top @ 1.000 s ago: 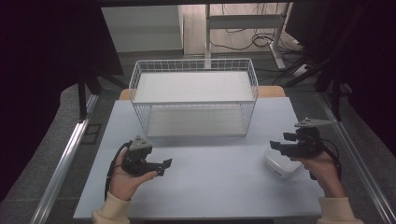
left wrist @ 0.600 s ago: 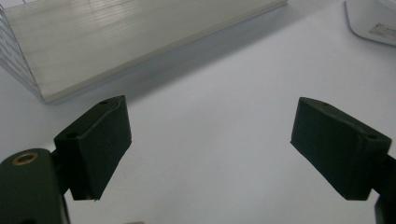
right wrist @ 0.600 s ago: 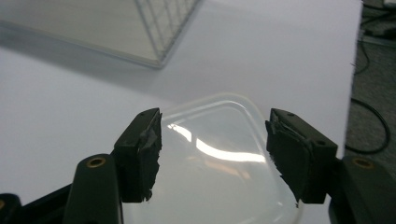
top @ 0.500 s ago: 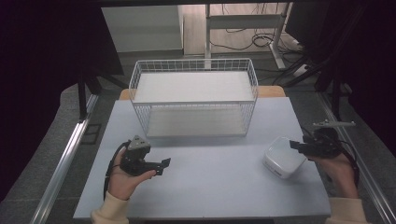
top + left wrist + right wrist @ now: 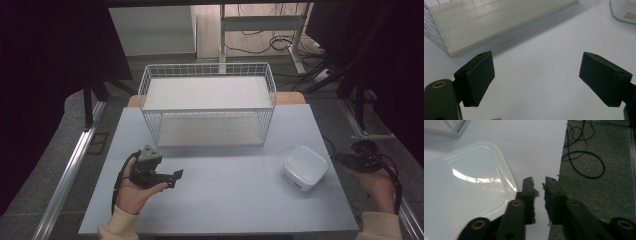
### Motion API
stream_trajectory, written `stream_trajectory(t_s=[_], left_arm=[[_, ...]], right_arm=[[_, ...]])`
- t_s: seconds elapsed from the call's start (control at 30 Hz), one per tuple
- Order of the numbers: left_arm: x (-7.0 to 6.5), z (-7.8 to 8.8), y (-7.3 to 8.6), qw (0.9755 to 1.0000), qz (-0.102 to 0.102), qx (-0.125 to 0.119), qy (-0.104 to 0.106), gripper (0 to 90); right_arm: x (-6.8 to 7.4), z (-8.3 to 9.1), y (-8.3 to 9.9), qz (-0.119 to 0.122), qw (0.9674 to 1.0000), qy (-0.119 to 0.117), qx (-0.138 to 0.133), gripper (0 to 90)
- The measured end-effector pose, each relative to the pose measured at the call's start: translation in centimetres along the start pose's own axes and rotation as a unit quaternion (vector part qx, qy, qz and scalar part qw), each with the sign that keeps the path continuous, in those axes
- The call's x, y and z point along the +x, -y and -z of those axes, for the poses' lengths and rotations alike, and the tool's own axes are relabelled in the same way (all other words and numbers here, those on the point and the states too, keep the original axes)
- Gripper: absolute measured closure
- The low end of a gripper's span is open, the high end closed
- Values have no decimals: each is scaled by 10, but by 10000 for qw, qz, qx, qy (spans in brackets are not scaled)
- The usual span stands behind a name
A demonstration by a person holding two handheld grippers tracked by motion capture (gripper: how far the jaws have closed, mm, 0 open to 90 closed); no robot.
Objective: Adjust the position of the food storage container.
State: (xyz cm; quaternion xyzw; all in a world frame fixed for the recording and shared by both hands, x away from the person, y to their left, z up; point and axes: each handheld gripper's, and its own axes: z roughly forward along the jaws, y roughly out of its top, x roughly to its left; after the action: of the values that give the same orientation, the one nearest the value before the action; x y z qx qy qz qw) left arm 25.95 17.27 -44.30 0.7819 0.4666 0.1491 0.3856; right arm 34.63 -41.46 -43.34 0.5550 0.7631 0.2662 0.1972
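White container (image 5: 305, 167) sits just beside the right claw (image 5: 345, 160), untouched.

A second ago my right gripper (image 5: 350, 160) sat over the white lidded container (image 5: 305, 168) at the table's (image 5: 225, 200) right side; since then I have drawn it out to the right, off the container and past the table edge. Its jaws, which stood around the container then, now sit nearly closed on nothing, just beside the container's rim. The container itself has ended up slightly further toward the right edge.
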Motion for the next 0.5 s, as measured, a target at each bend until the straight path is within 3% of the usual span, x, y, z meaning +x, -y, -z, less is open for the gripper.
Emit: stream_trajectory(t_s=[0.13,0.37,0.5], left_arm=[[0,-1,0,10000,13,17,14,130],[1,-4,2,10000,34,67,-1,131],[0,-2,1,10000,28,42,9,131]], right_arm=[[1,-9,4,151,9997,-61,178,885],[8,-21,8,434,9982,-72,406,893],[14,-18,9,519,9978,-41,411,893]])
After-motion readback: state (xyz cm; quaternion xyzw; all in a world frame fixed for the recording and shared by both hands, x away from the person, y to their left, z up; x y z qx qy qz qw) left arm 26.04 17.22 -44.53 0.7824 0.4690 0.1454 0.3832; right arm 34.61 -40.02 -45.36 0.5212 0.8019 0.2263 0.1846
